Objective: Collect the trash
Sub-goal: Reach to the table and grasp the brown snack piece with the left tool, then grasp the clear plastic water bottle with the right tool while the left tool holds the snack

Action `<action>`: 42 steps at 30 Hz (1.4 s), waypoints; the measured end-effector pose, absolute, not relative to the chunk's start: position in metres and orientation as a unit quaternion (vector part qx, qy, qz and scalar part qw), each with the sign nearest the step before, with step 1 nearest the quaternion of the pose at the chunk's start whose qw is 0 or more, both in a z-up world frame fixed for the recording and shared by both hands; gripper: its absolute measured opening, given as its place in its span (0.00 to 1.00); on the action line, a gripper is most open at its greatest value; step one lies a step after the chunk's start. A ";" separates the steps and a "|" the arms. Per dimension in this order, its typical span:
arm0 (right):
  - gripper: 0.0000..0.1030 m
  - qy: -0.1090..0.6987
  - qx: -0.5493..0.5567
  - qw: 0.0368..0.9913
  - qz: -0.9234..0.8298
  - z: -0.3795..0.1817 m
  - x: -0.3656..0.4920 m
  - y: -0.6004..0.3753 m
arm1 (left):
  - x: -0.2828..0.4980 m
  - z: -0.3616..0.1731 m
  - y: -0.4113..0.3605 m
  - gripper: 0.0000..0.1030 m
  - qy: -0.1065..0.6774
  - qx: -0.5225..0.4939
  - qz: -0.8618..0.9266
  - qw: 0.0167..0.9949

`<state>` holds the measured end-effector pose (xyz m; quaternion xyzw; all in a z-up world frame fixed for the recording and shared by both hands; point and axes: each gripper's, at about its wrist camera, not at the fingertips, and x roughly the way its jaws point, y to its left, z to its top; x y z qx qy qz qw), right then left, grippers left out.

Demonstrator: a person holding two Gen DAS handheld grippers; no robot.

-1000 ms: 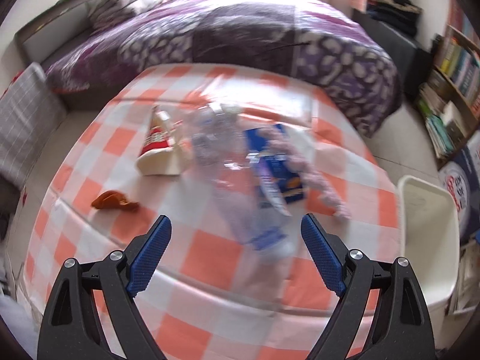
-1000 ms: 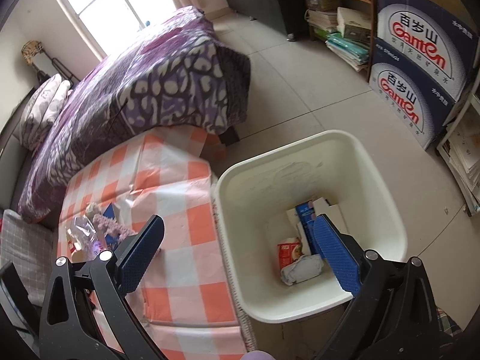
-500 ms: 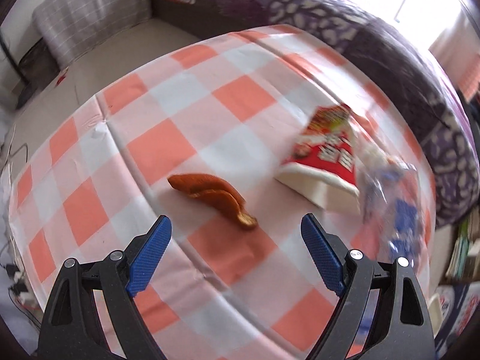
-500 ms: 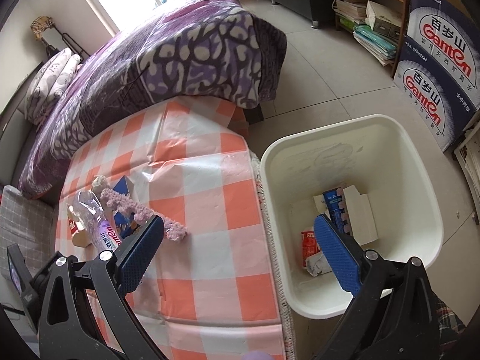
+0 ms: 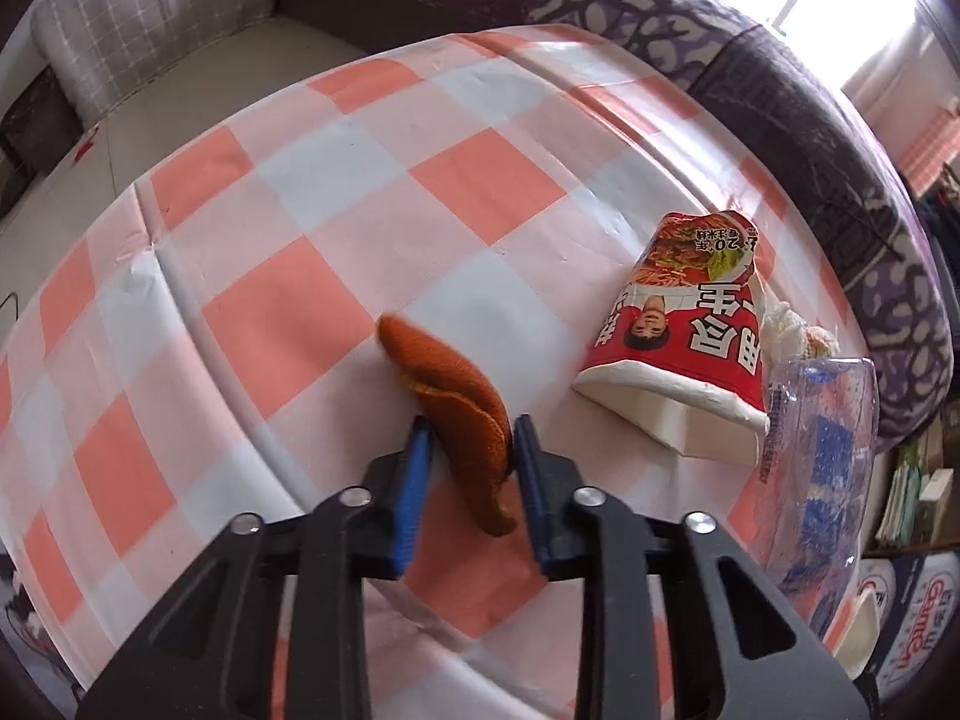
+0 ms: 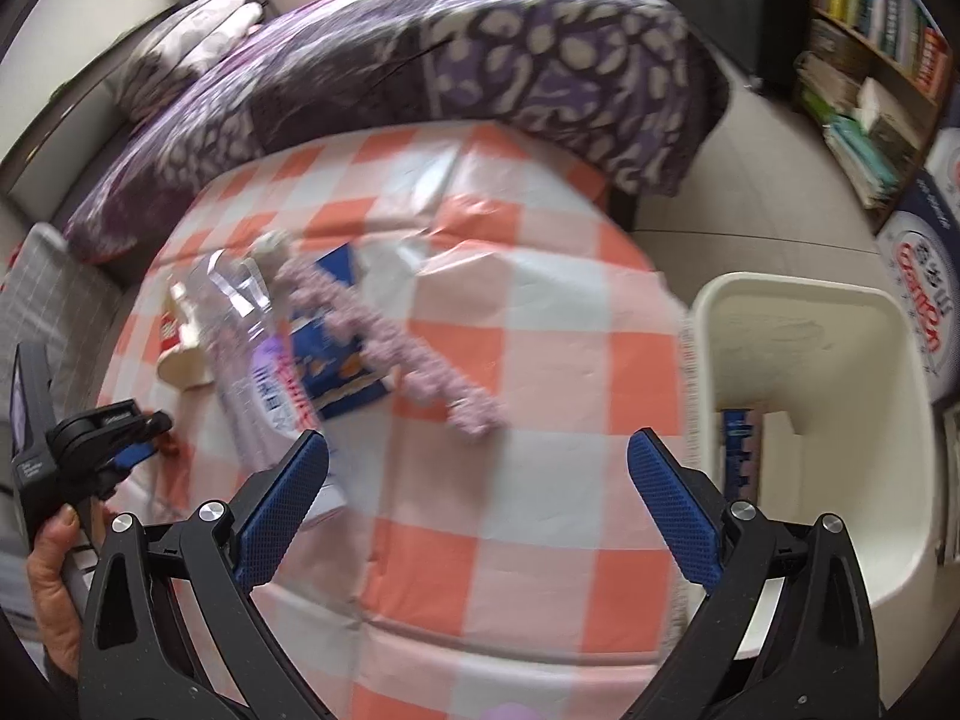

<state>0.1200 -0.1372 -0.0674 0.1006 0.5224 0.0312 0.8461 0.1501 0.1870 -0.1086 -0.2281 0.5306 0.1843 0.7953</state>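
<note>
My left gripper (image 5: 468, 438) is shut on an orange peel (image 5: 447, 384) that lies on the orange-and-white checked tablecloth (image 5: 288, 228). A crushed red noodle cup (image 5: 690, 336) and a clear plastic bottle (image 5: 822, 456) lie to its right. My right gripper (image 6: 477, 501) is open and empty above the table's near side. In the right wrist view I see the bottle (image 6: 252, 348), a blue packet (image 6: 336, 360), a purple fluffy strip (image 6: 390, 342) and the left gripper (image 6: 129, 444) at the left. The white trash bin (image 6: 798, 330) stands right of the table with trash inside.
A bed with a purple patterned cover (image 6: 480, 60) runs behind the table. A bookshelf (image 6: 870, 60) and printed cartons (image 6: 924, 276) stand at the right. A grey checked cushion (image 5: 150, 18) lies on the floor to the left.
My left gripper has come down over the orange peel and shut on it. My right gripper has swung from over the bin to over the table, still open.
</note>
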 end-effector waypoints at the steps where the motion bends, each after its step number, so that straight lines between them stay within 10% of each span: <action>1: 0.93 0.527 0.097 0.843 0.044 -0.070 0.122 -0.130 | 0.148 -0.108 0.189 0.22 0.530 -0.224 0.181 0.798; 17: 0.93 0.516 -0.007 0.846 0.131 -0.100 0.132 -0.038 | 0.126 -0.054 0.190 0.21 0.482 -0.188 0.146 0.843; 25: 0.59 0.518 -0.025 0.843 0.140 -0.111 0.142 -0.016 | 0.113 -0.029 0.177 0.21 0.458 -0.164 0.122 0.865; 42: 0.53 0.421 0.011 0.896 0.139 -0.051 0.125 -0.036 | 0.106 -0.002 0.158 0.21 0.413 -0.130 0.120 0.893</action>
